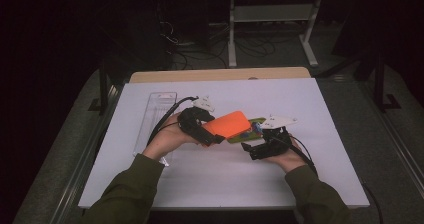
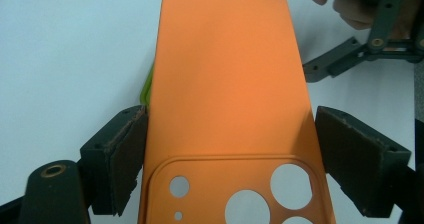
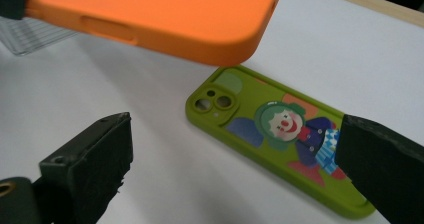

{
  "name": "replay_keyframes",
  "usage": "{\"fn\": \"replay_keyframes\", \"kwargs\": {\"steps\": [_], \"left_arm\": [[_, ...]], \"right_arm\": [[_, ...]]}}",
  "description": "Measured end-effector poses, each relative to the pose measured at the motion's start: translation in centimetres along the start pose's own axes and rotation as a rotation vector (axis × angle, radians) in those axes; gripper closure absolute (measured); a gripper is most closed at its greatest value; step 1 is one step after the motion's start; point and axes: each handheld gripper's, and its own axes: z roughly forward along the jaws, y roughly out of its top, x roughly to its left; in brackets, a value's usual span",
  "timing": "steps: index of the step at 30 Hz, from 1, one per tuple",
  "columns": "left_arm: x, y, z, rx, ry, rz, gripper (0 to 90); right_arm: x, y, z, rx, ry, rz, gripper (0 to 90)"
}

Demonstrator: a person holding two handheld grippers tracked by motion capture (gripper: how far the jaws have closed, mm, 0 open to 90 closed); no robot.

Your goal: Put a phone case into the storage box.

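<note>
Gripping the orange phone case (image 2: 225, 99) across its width, the left gripper (image 1: 212, 136) holds it raised above the table (image 1: 165, 184). Right gripper (image 1: 257, 146): jaws wide, empty, near the green clown case (image 3: 280, 144) lying flat beneath. One case lifted; the green one not yet grasped.

The orange case (image 1: 229, 124) is a plain phone case with a raised camera panel of round cutouts. It hangs above the table, back up, slightly tilted, clamped across its width. The green case (image 3: 280, 134) lies flat below it, clown print up, apparently partly under the orange case's far end.
</note>
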Motion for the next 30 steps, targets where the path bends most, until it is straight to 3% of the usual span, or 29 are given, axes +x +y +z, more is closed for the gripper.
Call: {"fn": "replay_keyframes", "kwargs": {"steps": [3,9,19,23,30], "left_arm": [[-0.1,0.0,0.0,0.003,-0.001,0.001,16.1],[-0.2,0.0,0.1,0.011,0.003,0.005,16.1],[-0.3,-0.1,0.4,0.010,-0.001,0.021,16.1],[-0.5,-0.1,0.5,0.003,-0.003,0.005,16.1],[-0.3,0.0,0.4,0.016,0.004,0.035,16.1]], "right_arm": [[-0.1,0.3,0.4,-0.007,-0.003,-0.001,1.6],[0.4,0.3,1.1,-0.021,-0.017,-0.051,1.6],[1.2,0.2,0.8,-0.029,-0.090,-0.176,1.6],[1.5,0.2,0.8,-0.032,-0.103,-0.211,1.6],[2.3,0.4,0.6,-0.039,-0.138,-0.296,1.6]]}}
